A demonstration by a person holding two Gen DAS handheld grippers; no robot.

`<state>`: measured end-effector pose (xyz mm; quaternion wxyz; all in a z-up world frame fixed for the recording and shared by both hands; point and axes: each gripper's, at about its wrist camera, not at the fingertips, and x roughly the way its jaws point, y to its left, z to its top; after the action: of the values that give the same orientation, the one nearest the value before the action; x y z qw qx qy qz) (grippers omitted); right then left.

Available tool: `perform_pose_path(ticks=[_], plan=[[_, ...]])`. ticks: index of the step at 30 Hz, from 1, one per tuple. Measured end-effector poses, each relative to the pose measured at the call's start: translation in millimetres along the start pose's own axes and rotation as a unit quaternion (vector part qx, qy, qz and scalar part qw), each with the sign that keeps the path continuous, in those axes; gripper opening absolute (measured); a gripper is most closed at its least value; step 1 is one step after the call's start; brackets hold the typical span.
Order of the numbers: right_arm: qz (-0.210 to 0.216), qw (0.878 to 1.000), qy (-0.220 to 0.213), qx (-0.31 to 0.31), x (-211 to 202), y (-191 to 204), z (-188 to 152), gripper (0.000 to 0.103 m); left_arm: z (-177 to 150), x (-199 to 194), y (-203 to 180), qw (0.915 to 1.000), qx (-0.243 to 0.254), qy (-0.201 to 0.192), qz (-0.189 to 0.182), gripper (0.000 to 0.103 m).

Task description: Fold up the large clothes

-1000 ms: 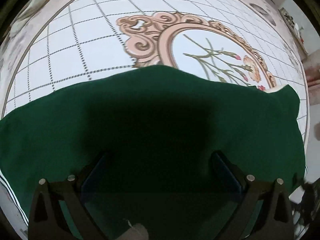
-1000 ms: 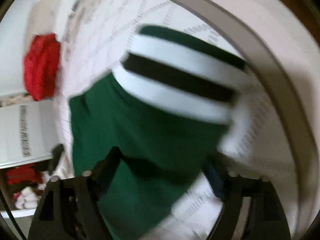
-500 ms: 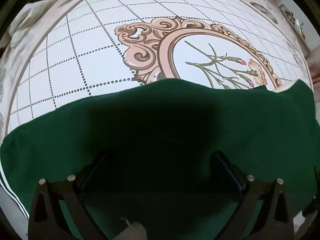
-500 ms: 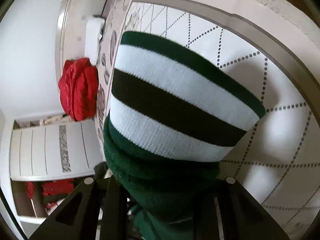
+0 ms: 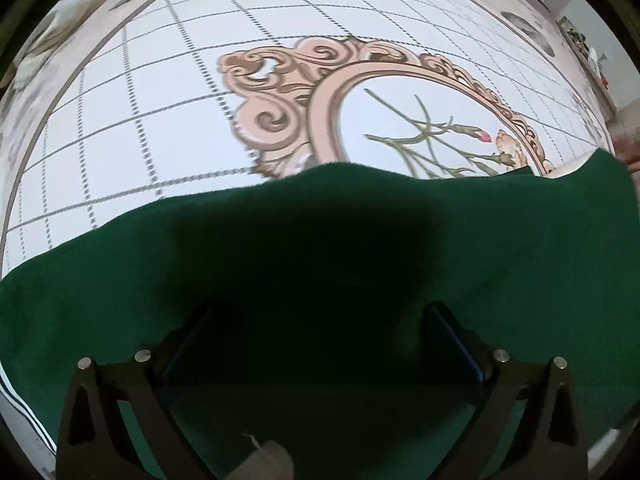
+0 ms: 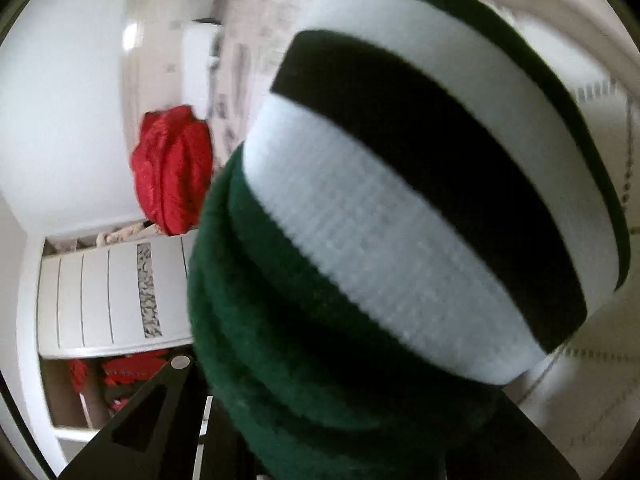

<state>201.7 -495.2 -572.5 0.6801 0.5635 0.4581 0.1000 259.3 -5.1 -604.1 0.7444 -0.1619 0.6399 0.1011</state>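
A dark green garment (image 5: 280,240) lies spread on the bed cover and fills the lower half of the left wrist view. My left gripper (image 5: 320,332) points straight down at it, open, its fingers (image 5: 188,340) wide apart over the cloth. In the right wrist view the garment's sleeve cuff (image 6: 420,200), ribbed with white and black stripes, stands close to the lens. My right gripper (image 6: 348,408) is closing, and bunched green cloth below the cuff is pinched between its fingers. That cloth hides the fingertips.
The bed cover (image 5: 160,120) is white with a dotted grid and a printed pink ornate frame (image 5: 304,92). A red bundle of cloth (image 6: 172,176) lies at the bed's far end. A white cabinet (image 6: 100,292) stands beyond it.
My right gripper has closed from wide open onto the sleeve and raised it, so the cuff now fills the view. The left gripper has stayed in place; the garment's right edge has shifted right.
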Motion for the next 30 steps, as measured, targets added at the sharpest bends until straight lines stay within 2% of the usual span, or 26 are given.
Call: perform_pose_path(ticks=[5,9,12,14,15,18,20,21,23,24,25,27,28,30], plan=[[-0.003,0.997,-0.015,-0.076,-24.7,68.4,-18.5,0.021,25.1,9.6,-26.6,0.9995,0.029,-0.008,-0.011,0.103],[-0.023,0.986,-0.019,-0.162,-30.7,128.9,-37.4,0.021,40.7,12.5,-40.0,0.9987,0.044,-0.008,-0.025,0.103],[-0.041,0.973,-0.013,-0.229,-26.5,172.0,-64.8,0.021,44.4,-6.4,-28.7,0.9987,0.020,-0.003,-0.048,0.103],[-0.049,0.961,-0.003,-0.271,-20.8,197.4,-88.7,0.021,38.4,-32.9,3.0,0.9981,-0.009,-0.020,-0.058,0.103],[-0.053,0.952,0.008,-0.301,-15.1,213.5,-108.2,0.021,40.5,-47.0,19.0,0.9977,-0.023,-0.032,-0.056,0.103],[-0.067,0.921,0.041,-0.381,7.8,250.8,-171.4,0.021,13.3,-91.4,82.9,0.9942,-0.073,-0.070,-0.037,0.103],[-0.070,0.900,0.073,-0.424,28.5,266.5,-217.0,0.021,-13.0,-118.4,136.6,0.9887,-0.122,-0.084,-0.023,0.103],[-0.073,0.887,0.091,-0.447,42.0,272.2,-245.0,0.021,-31.8,-134.1,172.3,0.9840,-0.153,-0.090,-0.011,0.103],[-0.080,0.860,0.125,-0.488,68.0,275.9,-293.8,0.021,-62.8,-153.0,215.5,0.9773,-0.189,-0.095,0.012,0.103],[-0.088,0.841,0.150,-0.512,87.5,273.1,-327.6,0.021,-80.3,-164.3,238.2,0.9733,-0.206,-0.098,0.027,0.103],[-0.092,0.830,0.166,-0.524,100.1,268.5,-349.3,0.021,-98.1,-175.4,261.2,0.9685,-0.223,-0.100,0.046,0.103],[-0.116,0.792,0.220,-0.557,138.2,244.1,-410.9,0.022,-125.1,-191.0,293.1,0.9596,-0.250,-0.106,0.073,0.103],[-0.128,0.781,0.237,-0.563,150.8,231.1,-431.2,0.022,-132.0,-193.4,298.3,0.9557,-0.261,-0.109,0.083,0.103],[-0.167,0.746,0.280,-0.581,179.0,196.0,-475.7,0.022,-149.1,-202.4,317.0,0.9472,-0.283,-0.117,0.096,0.103]])
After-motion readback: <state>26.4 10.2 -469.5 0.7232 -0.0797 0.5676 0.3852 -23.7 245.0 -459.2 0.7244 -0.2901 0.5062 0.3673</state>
